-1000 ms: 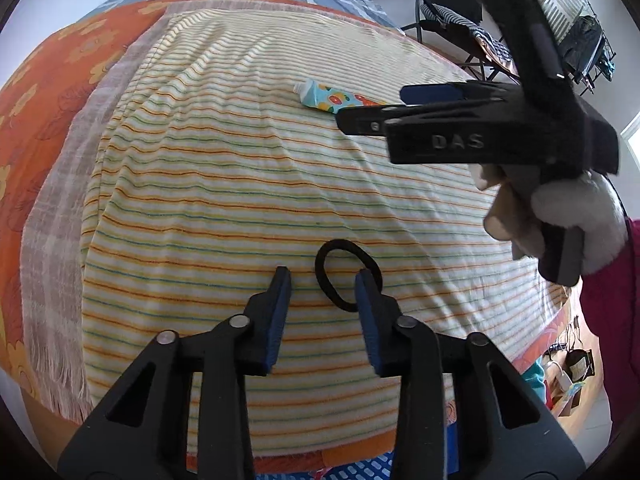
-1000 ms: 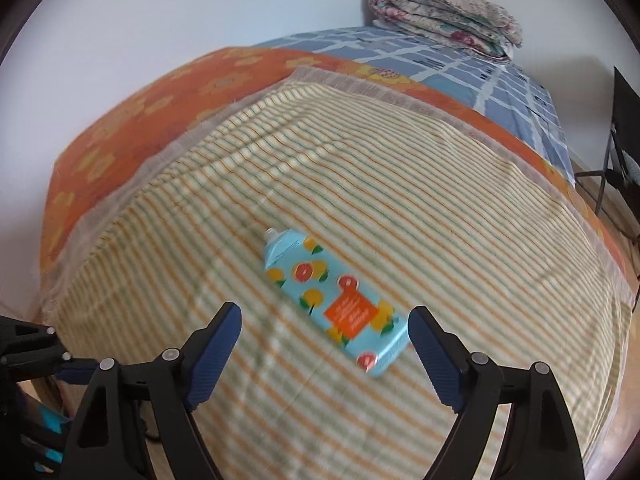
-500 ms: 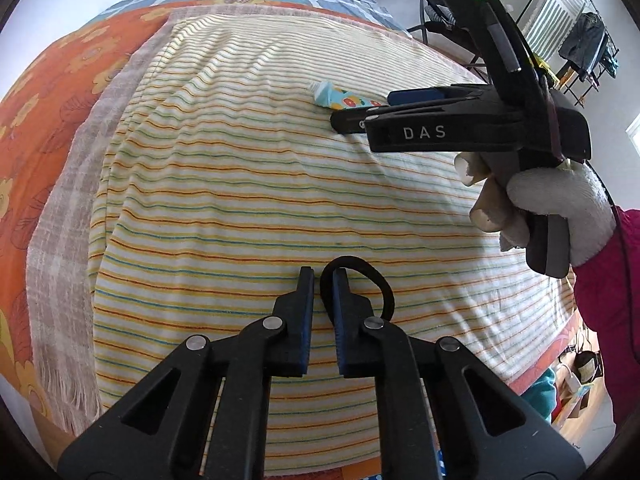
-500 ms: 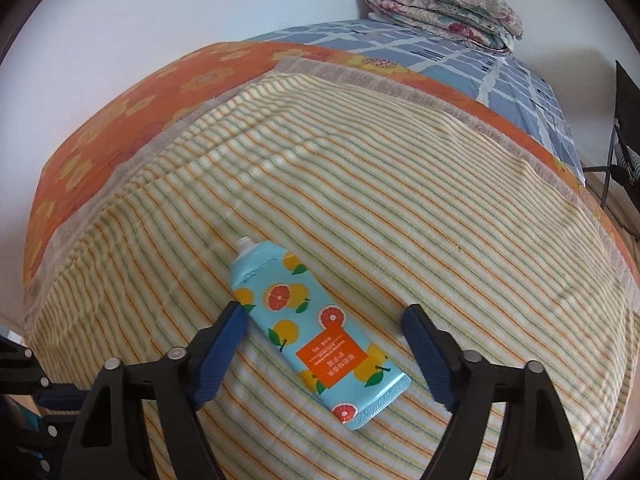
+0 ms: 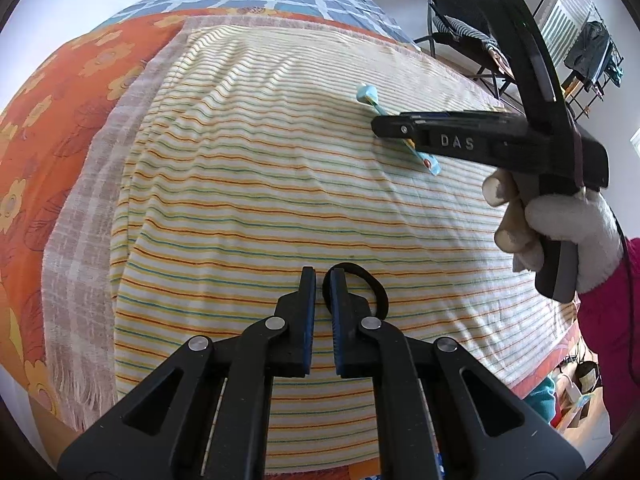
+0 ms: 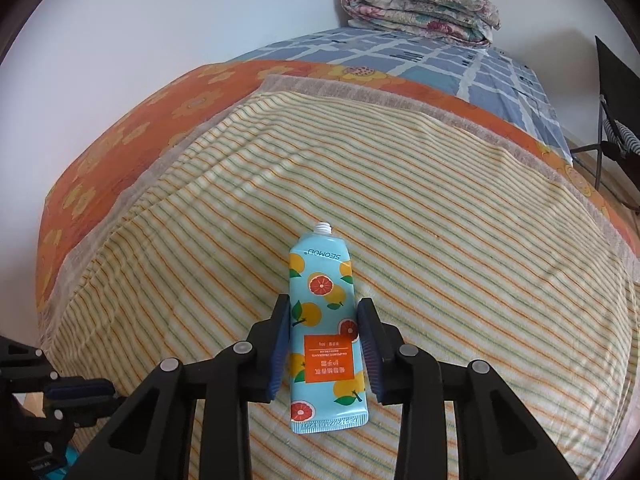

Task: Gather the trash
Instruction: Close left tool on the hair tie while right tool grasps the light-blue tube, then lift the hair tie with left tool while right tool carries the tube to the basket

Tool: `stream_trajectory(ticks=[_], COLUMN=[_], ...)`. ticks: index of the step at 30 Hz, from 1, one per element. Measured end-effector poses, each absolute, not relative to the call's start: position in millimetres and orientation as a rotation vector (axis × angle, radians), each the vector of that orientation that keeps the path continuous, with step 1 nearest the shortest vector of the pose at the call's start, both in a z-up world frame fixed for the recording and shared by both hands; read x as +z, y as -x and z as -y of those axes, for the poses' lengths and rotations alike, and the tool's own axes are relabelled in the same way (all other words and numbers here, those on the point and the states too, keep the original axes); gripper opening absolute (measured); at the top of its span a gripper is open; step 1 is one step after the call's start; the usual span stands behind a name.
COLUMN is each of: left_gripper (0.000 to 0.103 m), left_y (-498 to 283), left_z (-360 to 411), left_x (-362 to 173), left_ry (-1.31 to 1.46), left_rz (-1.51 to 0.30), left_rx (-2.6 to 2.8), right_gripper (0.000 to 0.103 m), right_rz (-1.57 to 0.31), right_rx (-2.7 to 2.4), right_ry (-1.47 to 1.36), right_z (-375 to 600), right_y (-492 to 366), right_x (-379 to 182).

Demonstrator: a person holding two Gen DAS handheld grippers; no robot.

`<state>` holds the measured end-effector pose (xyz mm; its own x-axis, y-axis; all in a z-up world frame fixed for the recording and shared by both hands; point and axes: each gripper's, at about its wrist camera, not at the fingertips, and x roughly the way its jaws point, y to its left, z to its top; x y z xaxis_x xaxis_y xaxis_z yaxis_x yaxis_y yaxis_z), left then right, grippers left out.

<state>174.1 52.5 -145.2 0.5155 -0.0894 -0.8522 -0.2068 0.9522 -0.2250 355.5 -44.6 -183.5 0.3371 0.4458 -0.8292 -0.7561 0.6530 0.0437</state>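
left tool (image 5: 322, 284) pinched narrow on the near edge of a black hair tie (image 5: 370, 286) lying on the striped bed cover (image 5: 248, 184). right tool (image 6: 323, 320) clamped on both sides of the capless blue fruit-print tube (image 6: 324, 320), held edge-up just above the cover.

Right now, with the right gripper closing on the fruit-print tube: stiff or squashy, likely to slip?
The tube looks like soft plastic, flat-crimped at its near end, so it probably squashes under the right gripper. Its cap is off, threads bare, so a hard squeeze may push contents out. The glossy skin could slip; lying flat on the striped blanket, it shouldn't roll.
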Motion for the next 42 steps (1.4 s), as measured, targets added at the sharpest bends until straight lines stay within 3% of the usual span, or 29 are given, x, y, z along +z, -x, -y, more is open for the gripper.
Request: stream_trajectory(ticks=[6, 7, 9, 15, 19, 20, 24, 42], left_gripper=[0.008, 0.013, 0.045, 0.049, 0.049, 0.044, 0.006, 0.004], left_y=[-169.3, -168.9, -168.6, -171.1, -173.5, -174.2, -174.1, -136.4], left_z=[-51.7, -52.9, -53.1, -39.1, -22.0, -18.6, 1.7, -4.5], left_x=[-142.6, -144.1, -147.9, -151.0, -151.8, -151.7, -150.6, -111.1], left_ry=[0.336, 0.342, 0.364, 0.315, 0.205, 0.185, 0.090, 0.184], left_rz=[-1.021, -1.030, -1.042, -1.053, -1.044, -1.043, -1.044, -0.974], left_rx=[0.046, 0.052, 0.052, 0.053, 0.060, 0.053, -0.010, -0.029], right_gripper=[0.033, 0.033, 0.033, 0.033, 0.033, 0.033, 0.033, 0.033], right_rz=[-0.915, -0.912, -0.908, -0.904, -0.908, -0.908, -0.903, -0.888], right_rx=[0.800, 0.800, 0.803, 0.808, 0.795, 0.792, 0.779, 0.792], right_ry=[0.379, 0.386, 0.399, 0.423, 0.417, 0.416, 0.427, 0.364], right_z=[48.6, 48.7, 48.6, 49.1, 52.8, 53.9, 58.6, 94.3], right_y=[-346.8, -344.8, -341.2, -333.5, -332.3, -332.1, -329.2, -281.0], right_x=[-177.8, -177.0, -176.2, -175.7, -175.6, -175.3, -173.9, -139.5])
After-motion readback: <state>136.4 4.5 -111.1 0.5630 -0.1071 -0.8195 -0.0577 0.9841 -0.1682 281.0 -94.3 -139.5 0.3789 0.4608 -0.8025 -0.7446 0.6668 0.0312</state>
